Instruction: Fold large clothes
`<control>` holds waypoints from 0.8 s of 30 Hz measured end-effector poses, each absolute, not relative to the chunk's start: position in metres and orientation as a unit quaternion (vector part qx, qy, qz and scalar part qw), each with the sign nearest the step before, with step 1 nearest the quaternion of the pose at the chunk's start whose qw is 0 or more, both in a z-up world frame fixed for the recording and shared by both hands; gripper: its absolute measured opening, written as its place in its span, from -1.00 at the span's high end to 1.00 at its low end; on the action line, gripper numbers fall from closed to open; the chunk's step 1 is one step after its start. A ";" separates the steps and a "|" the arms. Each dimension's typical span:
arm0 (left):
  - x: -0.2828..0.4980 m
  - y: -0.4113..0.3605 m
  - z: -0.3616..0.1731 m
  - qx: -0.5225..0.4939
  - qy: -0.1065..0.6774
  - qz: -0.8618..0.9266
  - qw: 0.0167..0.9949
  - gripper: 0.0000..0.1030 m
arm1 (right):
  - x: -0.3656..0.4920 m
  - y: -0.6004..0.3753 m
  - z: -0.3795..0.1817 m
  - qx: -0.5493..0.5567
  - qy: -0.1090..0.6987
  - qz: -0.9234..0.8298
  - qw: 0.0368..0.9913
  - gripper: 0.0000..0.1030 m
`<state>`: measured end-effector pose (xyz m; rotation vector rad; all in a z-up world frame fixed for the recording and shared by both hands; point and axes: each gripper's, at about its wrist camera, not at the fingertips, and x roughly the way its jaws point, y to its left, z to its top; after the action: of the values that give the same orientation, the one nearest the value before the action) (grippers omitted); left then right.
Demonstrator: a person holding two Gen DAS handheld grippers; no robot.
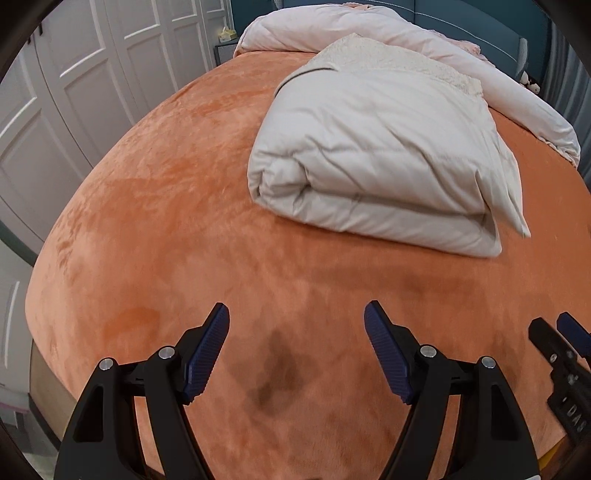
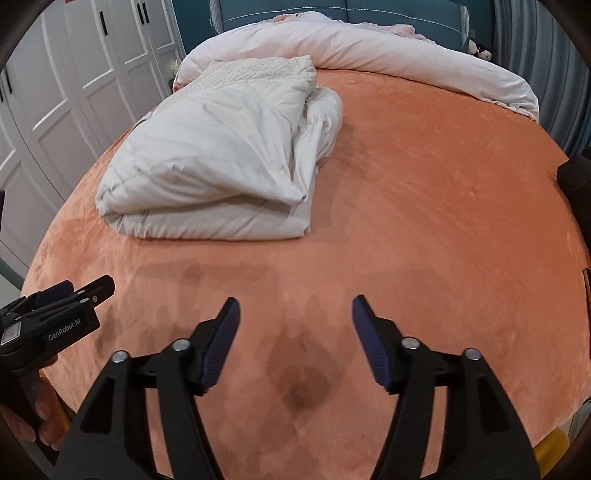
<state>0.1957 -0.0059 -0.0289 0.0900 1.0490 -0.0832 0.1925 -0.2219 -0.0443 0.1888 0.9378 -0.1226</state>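
One folded white quilt lies on the orange bedspread, a thick bundle with its rounded fold toward the cameras and its layered open edges on the side away from the wardrobe. Its long axis runs roughly from the near fold back toward the head of the bed, where a textured cream layer shows on top. In the right wrist view the same bundle sits left of centre, well apart from both grippers. A second, pale pink duvet is heaped in a long roll across the head of the bed, just behind the quilt. The left gripper hangs over bare bedspread near the foot, its jaws standing wide apart with nothing between them. The right gripper is the same, jaws spread and empty, above a dark shadow on the plush cloth. Each gripper appears at the edge of the other's view. White panelled wardrobe doors line one side, and a teal headboard closes the far end.
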 end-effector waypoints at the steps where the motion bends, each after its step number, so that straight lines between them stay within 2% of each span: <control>1: 0.193 -0.006 -0.029 0.044 0.500 -0.040 0.864 -0.43 | 0.190 -0.218 -0.047 0.092 0.450 -0.058 0.886 -0.26; 4: 0.186 -0.007 -0.030 0.049 0.493 -0.039 0.868 -0.43 | 0.186 -0.211 -0.049 0.089 0.447 -0.061 0.888 -0.38; 8: 0.180 -0.007 -0.038 0.060 0.487 -0.038 0.871 -0.44 | 0.181 -0.201 -0.058 0.078 0.445 -0.065 0.889 -0.44; 24: 0.168 -0.016 -0.081 0.077 0.486 -0.037 0.870 -0.47 | 0.177 -0.196 -0.104 0.072 0.466 -0.080 0.878 -0.55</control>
<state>0.1679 -0.0163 -0.0807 0.1608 1.0174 -0.0765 0.1774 -0.1955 -0.1039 0.1505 0.9709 -0.1669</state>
